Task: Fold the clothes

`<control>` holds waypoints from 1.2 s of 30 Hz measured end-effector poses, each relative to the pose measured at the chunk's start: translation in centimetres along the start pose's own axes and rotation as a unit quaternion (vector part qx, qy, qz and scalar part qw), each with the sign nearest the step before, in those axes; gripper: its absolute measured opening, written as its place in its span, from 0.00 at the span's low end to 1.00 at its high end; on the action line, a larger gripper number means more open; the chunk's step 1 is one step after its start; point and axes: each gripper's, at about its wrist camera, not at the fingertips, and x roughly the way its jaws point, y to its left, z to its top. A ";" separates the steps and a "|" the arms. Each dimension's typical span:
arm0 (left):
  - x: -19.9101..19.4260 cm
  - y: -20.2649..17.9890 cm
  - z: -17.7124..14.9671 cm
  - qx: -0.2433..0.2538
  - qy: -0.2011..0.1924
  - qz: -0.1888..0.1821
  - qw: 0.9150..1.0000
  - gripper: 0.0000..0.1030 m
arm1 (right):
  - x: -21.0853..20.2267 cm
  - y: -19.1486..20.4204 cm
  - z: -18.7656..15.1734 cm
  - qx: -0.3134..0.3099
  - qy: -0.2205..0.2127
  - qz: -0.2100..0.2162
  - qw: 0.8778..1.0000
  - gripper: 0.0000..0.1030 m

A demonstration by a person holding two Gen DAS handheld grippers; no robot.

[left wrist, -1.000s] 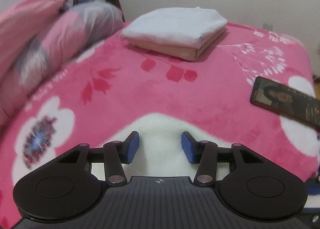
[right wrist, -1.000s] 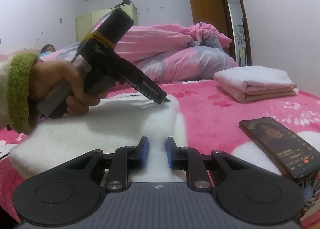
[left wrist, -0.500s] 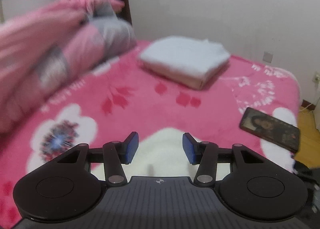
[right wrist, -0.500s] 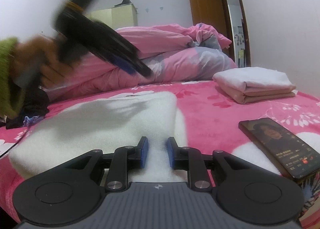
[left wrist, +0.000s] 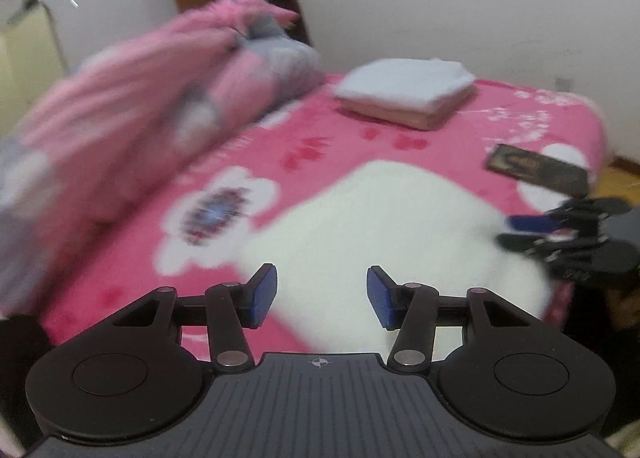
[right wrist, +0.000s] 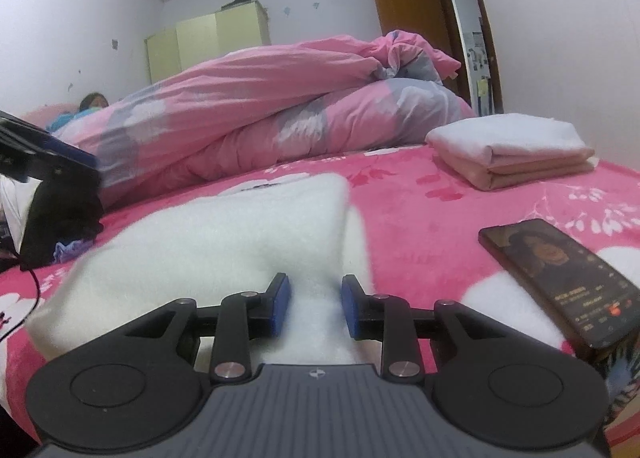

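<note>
From the left wrist view, which is blurred, the left gripper (left wrist: 321, 295) hangs above the near edge of a fluffy white garment (left wrist: 384, 226) that lies folded flat on the pink floral blanket (left wrist: 320, 146); its blue pads stand well apart with nothing between them, released and clear of the cloth. At the right edge of this view the right gripper (left wrist: 516, 232) reaches in sideways at the garment's corner, one blue pad above and one dark finger below. Beyond the garment sits a folded stack of white and beige cloth (left wrist: 404, 98) near the far wall, a dark phone (left wrist: 538, 170) lies face up near the bed's right edge, and a bunched pink and grey duvet (left wrist: 160, 98) fills the left side. From the right wrist view, the right gripper (right wrist: 316, 308) sits low at the garment's (right wrist: 224, 242) near corner; a ridge of white fleece rises between its blue pads, and the jaws are opening, with the pads just off the fabric rather than pinching it. The phone (right wrist: 560, 278) lies just to the right on the blanket (right wrist: 420, 218), the folded stack (right wrist: 508, 146) rests farther back on the right, and the duvet (right wrist: 280, 106) is heaped behind. At the left edge the left gripper (right wrist: 60, 156) shows as a dark shape with a blue pad, raised above the blanket.
</note>
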 end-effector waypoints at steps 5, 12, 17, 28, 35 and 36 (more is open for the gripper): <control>-7.0 5.5 1.7 0.071 0.008 0.161 0.984 0.49 | -0.1 0.5 0.3 -0.016 0.005 -0.011 1.000 0.31; -10.8 8.8 -0.4 0.072 0.053 0.266 0.960 0.50 | -0.2 1.1 0.2 -0.020 0.001 -0.025 0.999 0.31; -5.9 2.5 -4.8 -0.035 0.029 0.081 0.996 0.50 | 0.0 1.3 0.7 -0.026 0.011 -0.032 0.999 0.32; 1.5 -8.9 -7.4 -0.082 -0.060 -0.075 0.992 0.46 | 0.2 3.1 1.4 -0.082 0.030 -0.067 0.994 0.34; 1.4 -11.1 -9.1 0.003 -0.074 -0.025 0.997 0.48 | -0.4 3.5 2.4 -0.078 0.030 -0.075 0.994 0.34; 1.3 -11.1 -9.1 0.001 -0.075 -0.026 0.997 0.48 | -0.6 3.6 2.7 -0.077 0.030 -0.076 0.994 0.34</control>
